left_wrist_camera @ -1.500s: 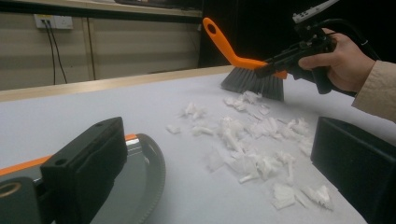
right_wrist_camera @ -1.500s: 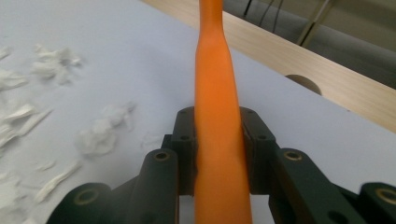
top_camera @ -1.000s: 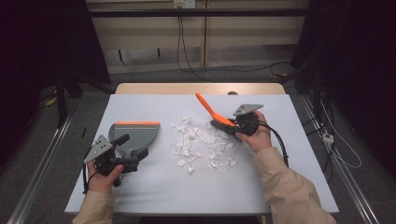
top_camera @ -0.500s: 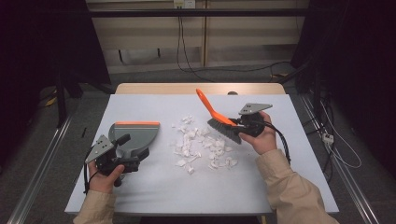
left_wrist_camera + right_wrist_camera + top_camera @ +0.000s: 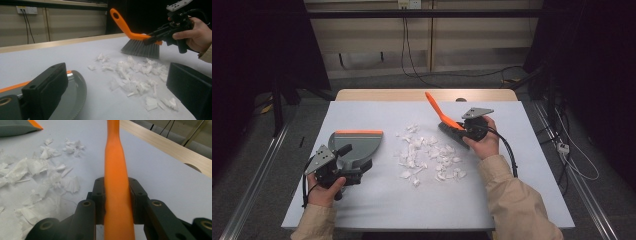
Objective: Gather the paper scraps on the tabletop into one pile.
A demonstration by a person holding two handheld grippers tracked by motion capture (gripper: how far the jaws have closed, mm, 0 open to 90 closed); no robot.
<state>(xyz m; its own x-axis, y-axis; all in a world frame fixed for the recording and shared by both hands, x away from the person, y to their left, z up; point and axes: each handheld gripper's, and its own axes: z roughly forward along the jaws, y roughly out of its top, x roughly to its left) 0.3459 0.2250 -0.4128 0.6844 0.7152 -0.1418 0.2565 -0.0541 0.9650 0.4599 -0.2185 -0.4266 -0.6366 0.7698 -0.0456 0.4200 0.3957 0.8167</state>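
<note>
One camera looks down from above the worktop point(image 5: 362, 210). Two ride low and close, both sharing the paper scraps point(image 5: 135, 77) with it.

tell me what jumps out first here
The orange brush, clamped by its handle in the right gripper, bristles at the far right edge of a white paper-scrap pile mid-table. To the pile's left lies a grey dustpan with an orange lip, by the left gripper.
</note>
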